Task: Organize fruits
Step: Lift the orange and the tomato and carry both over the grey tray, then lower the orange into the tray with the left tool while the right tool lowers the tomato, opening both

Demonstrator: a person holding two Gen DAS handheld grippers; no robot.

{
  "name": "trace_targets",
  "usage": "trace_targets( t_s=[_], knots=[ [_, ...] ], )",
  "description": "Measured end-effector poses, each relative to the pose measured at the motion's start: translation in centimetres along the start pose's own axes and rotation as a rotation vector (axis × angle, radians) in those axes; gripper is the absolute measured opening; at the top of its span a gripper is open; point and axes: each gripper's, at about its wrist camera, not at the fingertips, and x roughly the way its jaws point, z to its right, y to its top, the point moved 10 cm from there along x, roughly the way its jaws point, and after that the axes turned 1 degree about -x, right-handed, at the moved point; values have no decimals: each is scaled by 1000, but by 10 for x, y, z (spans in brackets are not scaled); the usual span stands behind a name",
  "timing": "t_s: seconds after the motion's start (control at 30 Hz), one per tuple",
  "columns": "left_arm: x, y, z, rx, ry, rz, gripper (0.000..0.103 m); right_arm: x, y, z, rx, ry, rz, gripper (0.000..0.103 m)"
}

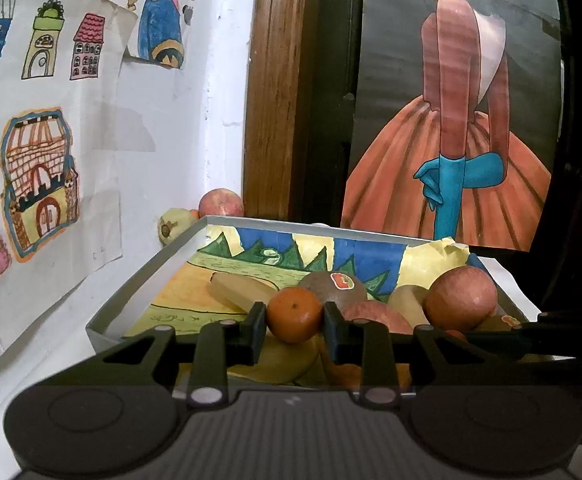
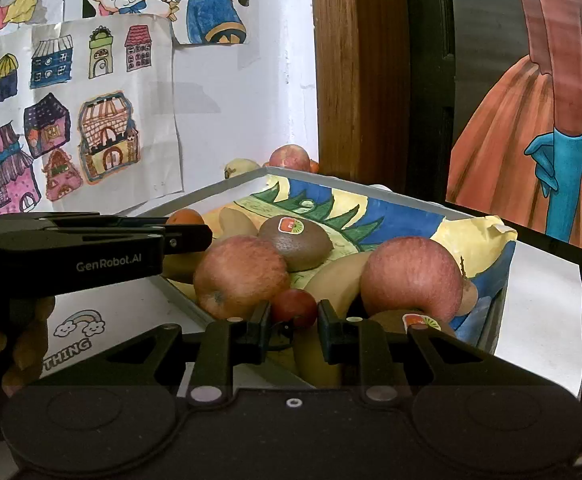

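Note:
A shallow grey box [image 1: 143, 270] lined with a painted paper holds the fruit. My left gripper [image 1: 295, 320] is shut on an orange [image 1: 294, 314] just above the box's near side. Behind it lie a stickered kiwi [image 1: 331, 286], two red apples [image 1: 461, 298], a banana [image 1: 239, 290] and a pale pear [image 1: 407, 298]. My right gripper [image 2: 294, 322] is shut on a small red fruit [image 2: 294, 307] low over the box [image 2: 211, 188], between two apples [image 2: 241, 276] [image 2: 411, 280]. The left gripper [image 2: 187, 236] with its orange [image 2: 185, 216] shows at the left of the right wrist view.
Outside the box's far corner an apple [image 1: 221, 202] and a pear [image 1: 175, 226] rest against the white wall hung with drawings. A wooden door frame [image 1: 271, 100] stands behind. A hand [image 2: 23, 344] holds the left gripper. White paper [image 2: 539, 300] covers the table.

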Motion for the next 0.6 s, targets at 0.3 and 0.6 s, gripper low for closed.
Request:
trace_targets(
  t_s=[0.3, 0.6],
  knots=[
    [4, 0, -2, -8, 16, -1, 33, 0, 0, -1, -1, 0, 0, 26],
    [8, -1, 0, 5, 14, -6, 34, 3, 0, 0, -16, -11, 7, 27]
  ],
)
